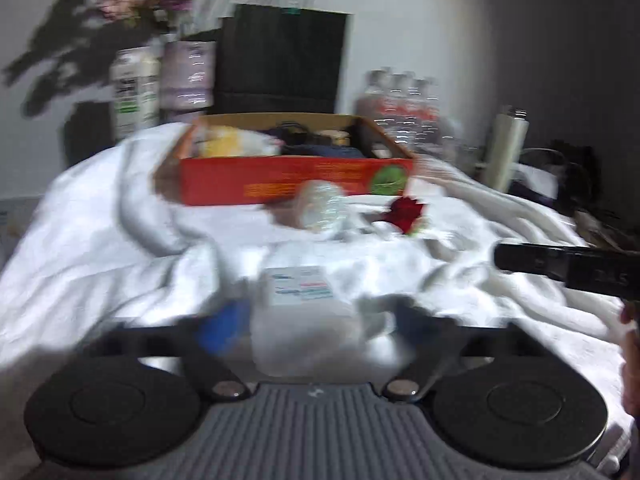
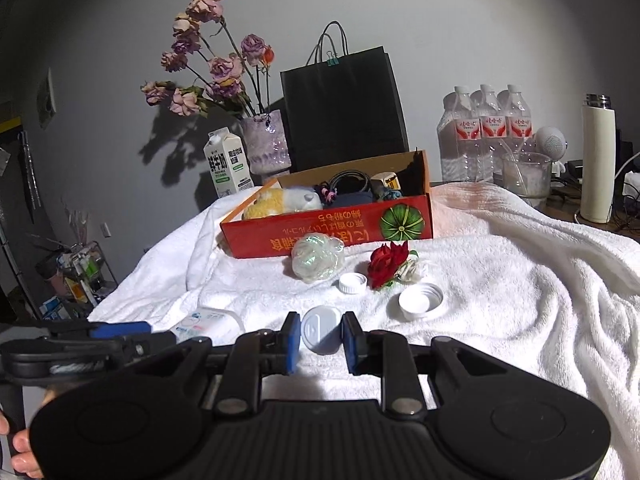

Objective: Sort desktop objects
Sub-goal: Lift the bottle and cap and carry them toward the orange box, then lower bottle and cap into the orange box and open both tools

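Note:
In the right wrist view my right gripper (image 2: 321,334) is shut on a round white cap (image 2: 320,330), low over the white towel (image 2: 500,300). The left wrist view is blurred. There my left gripper (image 1: 316,316) stands open and wide, with a white labelled bottle (image 1: 304,304) lying between its fingers and a gap on the right side. The same bottle (image 2: 212,320) lies at the left. Ahead lie a small white cap (image 2: 353,283), a wider white lid (image 2: 420,300), a red flower (image 2: 386,266) and an iridescent wrapped ball (image 2: 318,258). Behind them stands a red box (image 2: 332,236) holding several items.
Behind the box stand a milk carton (image 2: 226,168), a vase of dried flowers (image 2: 266,148), a black paper bag (image 2: 344,108) and water bottles (image 2: 484,136). A glass beaker (image 2: 524,176) and a white flask (image 2: 598,160) stand at the right. A cluttered shelf (image 2: 76,276) lies left.

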Demonstrator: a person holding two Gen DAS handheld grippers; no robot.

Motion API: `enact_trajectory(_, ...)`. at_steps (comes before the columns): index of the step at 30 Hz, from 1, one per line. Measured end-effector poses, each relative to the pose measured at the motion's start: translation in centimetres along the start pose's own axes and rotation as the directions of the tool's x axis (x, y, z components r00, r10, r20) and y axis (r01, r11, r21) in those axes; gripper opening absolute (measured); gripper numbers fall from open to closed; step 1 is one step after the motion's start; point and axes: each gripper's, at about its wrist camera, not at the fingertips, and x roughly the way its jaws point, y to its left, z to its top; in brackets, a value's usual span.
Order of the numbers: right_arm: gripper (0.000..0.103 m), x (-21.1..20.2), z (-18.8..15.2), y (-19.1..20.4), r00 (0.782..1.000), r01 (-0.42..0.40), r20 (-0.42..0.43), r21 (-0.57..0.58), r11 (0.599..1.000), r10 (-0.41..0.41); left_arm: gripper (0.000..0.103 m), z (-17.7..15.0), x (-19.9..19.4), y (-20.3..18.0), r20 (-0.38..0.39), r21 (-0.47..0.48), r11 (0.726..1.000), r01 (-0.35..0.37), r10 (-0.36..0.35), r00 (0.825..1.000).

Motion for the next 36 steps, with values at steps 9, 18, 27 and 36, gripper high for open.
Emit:
enact_trajectory(9,0.021,0.8,-0.5,-0.2,1.0,0.008,-0.029,0.002,1.0,-0.008,0.068,-0.1,4.9,-0.2,-0.081,0.0,0.995,-0.102,0.102,0.992)
enact_trajectory(18,0.021,3.9,6.9,-1.6,0.996,-0.092,0.006,-0.055,0.994,0.092,0.067,9.6,4.8,1.8,0.05,0.003,0.996,-0.089,0.089,0.995)
enact_trajectory(27,0.021,19.1,17.2,-5.1,0.988,0.058,-0.139,-0.075,0.995,-0.068,0.067,19.9,18.5,3.7,0.059,0.03,0.986,-0.165,0.163,0.985)
enact_trajectory(36,0.046,26.8,19.2,-6.6,0.941,0.154,-0.289,-0.087,0.984,-0.173,0.08,21.0,26.1,5.1,-0.09,0.034,0.986,-0.164,0.166,0.982)
